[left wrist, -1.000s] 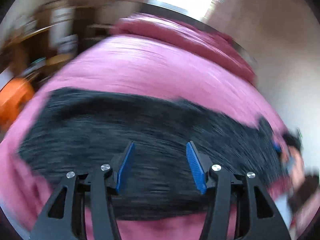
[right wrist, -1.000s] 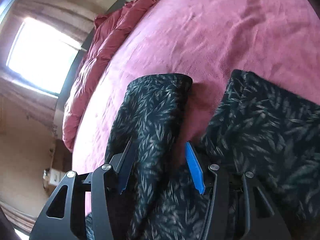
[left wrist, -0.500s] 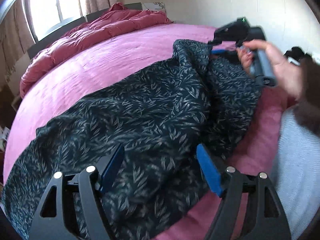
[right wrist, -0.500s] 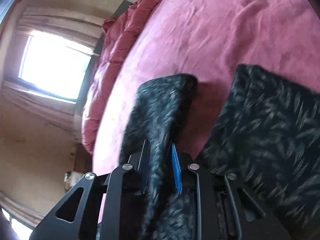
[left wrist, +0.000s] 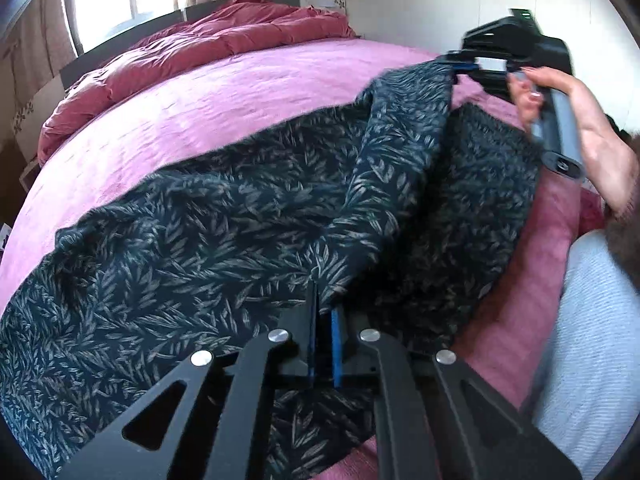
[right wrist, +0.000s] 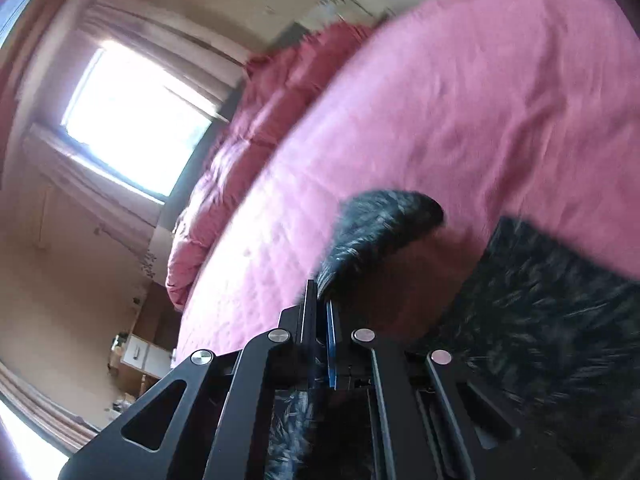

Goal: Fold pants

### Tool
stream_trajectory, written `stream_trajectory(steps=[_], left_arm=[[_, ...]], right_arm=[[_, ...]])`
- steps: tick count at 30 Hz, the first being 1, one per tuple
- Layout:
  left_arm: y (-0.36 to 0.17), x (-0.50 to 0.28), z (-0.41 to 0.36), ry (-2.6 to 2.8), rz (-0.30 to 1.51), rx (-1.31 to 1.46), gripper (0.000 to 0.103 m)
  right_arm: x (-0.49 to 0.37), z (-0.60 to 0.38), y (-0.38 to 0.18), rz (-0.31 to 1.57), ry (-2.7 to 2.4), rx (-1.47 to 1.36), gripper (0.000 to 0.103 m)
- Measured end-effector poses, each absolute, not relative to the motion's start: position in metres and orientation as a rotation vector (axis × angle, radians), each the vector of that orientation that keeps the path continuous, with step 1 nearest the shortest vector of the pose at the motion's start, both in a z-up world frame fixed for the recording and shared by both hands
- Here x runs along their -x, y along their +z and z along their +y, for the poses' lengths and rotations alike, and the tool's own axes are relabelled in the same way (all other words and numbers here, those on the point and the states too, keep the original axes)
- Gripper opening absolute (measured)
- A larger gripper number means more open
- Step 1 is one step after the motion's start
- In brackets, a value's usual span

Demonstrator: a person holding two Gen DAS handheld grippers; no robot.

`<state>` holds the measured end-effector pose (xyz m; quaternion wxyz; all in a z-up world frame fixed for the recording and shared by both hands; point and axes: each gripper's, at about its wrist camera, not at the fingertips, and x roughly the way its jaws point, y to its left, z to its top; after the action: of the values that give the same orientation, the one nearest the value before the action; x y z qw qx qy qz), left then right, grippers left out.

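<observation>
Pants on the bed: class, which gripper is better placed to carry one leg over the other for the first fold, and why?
Probably the right gripper: it pinches a leg end of the pants, lifted off the pink bedspread. The left gripper pinches nearer fabric, low on the bed.

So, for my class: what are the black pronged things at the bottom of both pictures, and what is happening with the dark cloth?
No robot here: a person holds a hand-operated gripper in each hand, with a camera on each looking along its two fingers. One picture is from the left gripper, the other from the right gripper, which the left view also shows with the person's hand around its handle. Dark leaf-print pants lie on a pink bedspread. Both grippers are shut on the fabric, the right one holding a leg end up off the bed.
</observation>
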<state>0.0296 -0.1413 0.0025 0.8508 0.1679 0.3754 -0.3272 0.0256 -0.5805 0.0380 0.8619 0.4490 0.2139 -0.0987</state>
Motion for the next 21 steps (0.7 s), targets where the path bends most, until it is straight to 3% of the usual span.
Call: stream_trajectory(steps=[9,13,17,19,21], left_arm=[[0.023,-0.003,-0.128,-0.78,0.766,-0.321,0.004],[0.006,0.0,-0.133,-0.793,0.811,-0.372,0.005],[-0.006,-0.001,-0.136,-0.785,0.837,-0.389,0.005],[-0.003,0.0,-0.138,-0.787,0.837,-0.387,0.005],[-0.001,-0.001,-0.136,-0.792,0.846,-0.373,0.005]], right_arm=[[0.062,-0.596,0.066,0.456,-0.234,-0.887,0.003],[0.087,-0.6,0.027,0.553,-0.279,-0.929,0.002],[0.099,-0.62,-0.019,0.602,-0.25,-1.145,0.003],[0.101,-0.624,-0.025,0.604,-0.235,-1.163,0.007],[0.102,-0.628,-0.026,0.575,-0.241,-1.175,0.034]])
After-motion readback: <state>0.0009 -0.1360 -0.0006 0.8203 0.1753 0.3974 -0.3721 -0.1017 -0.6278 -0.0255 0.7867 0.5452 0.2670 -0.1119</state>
